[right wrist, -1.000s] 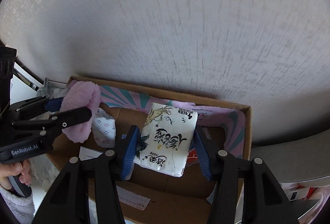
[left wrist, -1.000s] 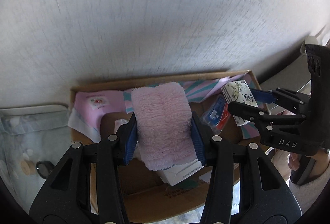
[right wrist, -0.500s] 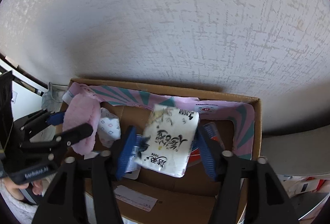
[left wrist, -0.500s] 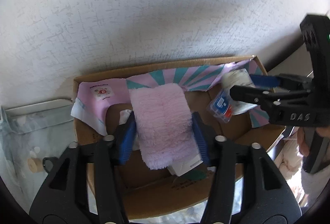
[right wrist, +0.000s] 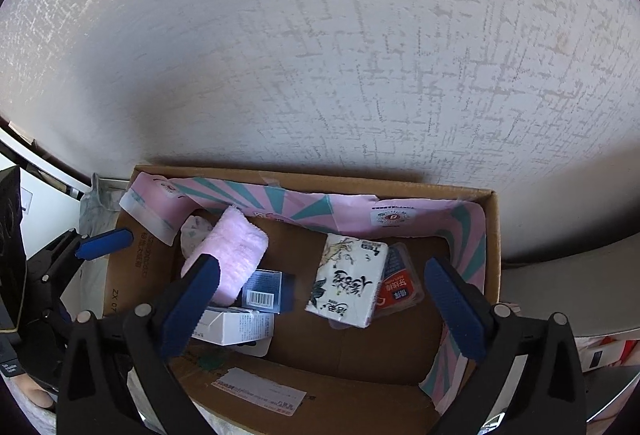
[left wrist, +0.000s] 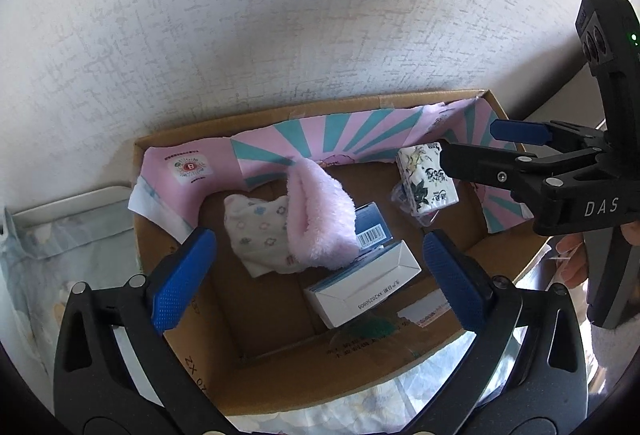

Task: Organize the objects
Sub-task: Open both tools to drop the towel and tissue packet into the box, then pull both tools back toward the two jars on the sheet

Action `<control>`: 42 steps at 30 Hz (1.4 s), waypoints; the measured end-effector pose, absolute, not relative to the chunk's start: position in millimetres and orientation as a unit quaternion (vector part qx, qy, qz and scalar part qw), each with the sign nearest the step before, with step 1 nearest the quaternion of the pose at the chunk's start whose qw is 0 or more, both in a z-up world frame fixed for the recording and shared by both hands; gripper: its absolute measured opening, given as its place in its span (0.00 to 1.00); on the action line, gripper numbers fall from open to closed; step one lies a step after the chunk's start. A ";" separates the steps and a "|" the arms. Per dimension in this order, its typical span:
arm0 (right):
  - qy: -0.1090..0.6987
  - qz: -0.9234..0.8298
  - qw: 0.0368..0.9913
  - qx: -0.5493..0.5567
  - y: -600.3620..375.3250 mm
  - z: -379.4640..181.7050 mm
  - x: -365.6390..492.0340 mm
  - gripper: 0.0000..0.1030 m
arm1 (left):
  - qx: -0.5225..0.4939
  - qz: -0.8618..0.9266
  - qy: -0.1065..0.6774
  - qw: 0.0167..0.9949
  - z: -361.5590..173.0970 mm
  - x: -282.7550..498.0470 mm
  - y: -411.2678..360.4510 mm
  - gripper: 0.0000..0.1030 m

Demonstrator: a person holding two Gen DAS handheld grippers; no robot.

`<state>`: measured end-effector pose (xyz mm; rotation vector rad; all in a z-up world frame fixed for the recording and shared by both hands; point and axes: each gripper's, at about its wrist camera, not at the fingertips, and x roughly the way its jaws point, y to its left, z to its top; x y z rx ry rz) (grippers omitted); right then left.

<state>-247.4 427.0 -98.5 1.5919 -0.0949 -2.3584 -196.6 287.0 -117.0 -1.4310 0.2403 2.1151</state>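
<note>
Both my left hand-held gripper [left wrist: 316,267] and right hand-held gripper [right wrist: 320,295] have just sprung apart, dropping the pink towel [left wrist: 320,215] and tissue pack [right wrist: 348,283] into the cardboard box [right wrist: 491,235], so both are stowed.

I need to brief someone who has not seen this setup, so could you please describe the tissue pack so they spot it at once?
Look in the cardboard box against the textured wall. Toward its right side, the tissue pack lies partly on a red packet. It alone is white with bold black brush lettering.
</note>
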 end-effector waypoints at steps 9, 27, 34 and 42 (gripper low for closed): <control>-0.025 -0.821 0.148 0.551 430.2 -86.8 -244.7 0.99 | -0.527 0.794 0.091 0.289 -97.8 -192.7 277.4 1.00; -0.001 -0.863 0.094 0.497 405.1 -24.1 -207.0 0.99 | -0.478 0.810 0.101 0.325 -32.2 -169.1 242.4 1.00; -0.023 -0.873 0.097 0.477 386.1 0.2 -178.1 0.99 | -0.452 0.824 0.093 0.330 -2.7 -154.4 212.1 1.00; -0.033 -0.897 0.090 0.431 361.5 31.4 -139.2 0.99 | -0.414 0.846 0.082 0.324 24.8 -141.4 162.7 1.00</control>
